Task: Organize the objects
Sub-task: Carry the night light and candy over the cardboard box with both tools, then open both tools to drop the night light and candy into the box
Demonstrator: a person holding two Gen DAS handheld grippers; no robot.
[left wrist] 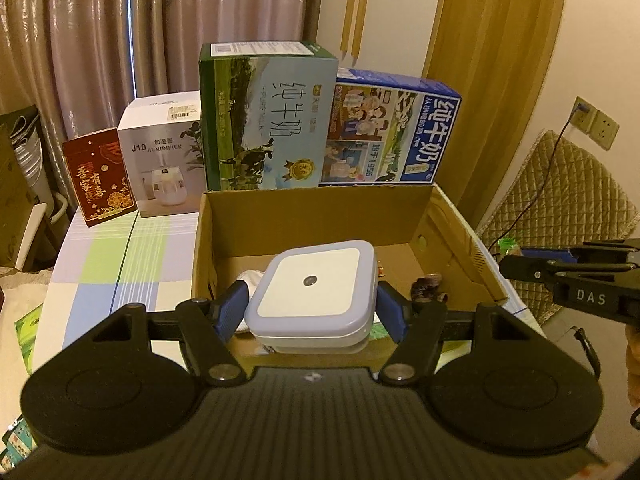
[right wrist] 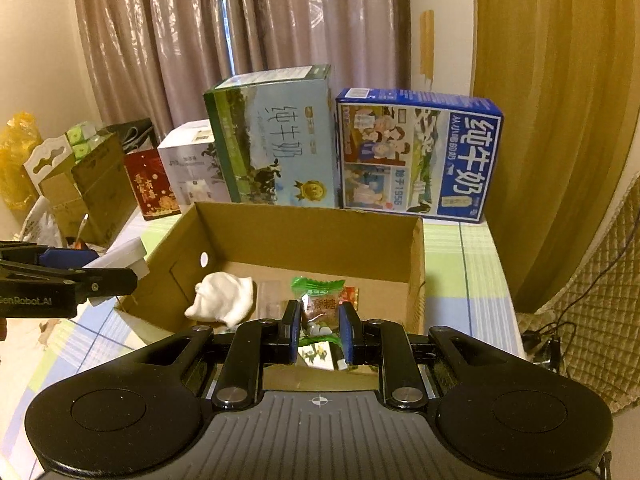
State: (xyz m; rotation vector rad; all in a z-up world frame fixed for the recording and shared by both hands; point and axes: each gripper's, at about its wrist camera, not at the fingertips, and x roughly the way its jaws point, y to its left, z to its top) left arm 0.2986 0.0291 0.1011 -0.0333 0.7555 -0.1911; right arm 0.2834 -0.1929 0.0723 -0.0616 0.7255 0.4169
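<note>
Covering table: checked cloth (left wrist: 132,256) w/ cardboard box (left wrist: 320,216); curtains (left wrist: 100,32) behind.

home | curtains (left wrist: 120,40) | checked tablecloth (left wrist: 120,264) | milk cartons (right wrist: 416,156)

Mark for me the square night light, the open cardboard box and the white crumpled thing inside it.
square night light (left wrist: 316,280), left wrist view, on the sensor dot of its white face.
cardboard box (right wrist: 316,236), right wrist view, on its inner far wall.
white crumpled thing (right wrist: 224,298), right wrist view, on its middle.
</note>
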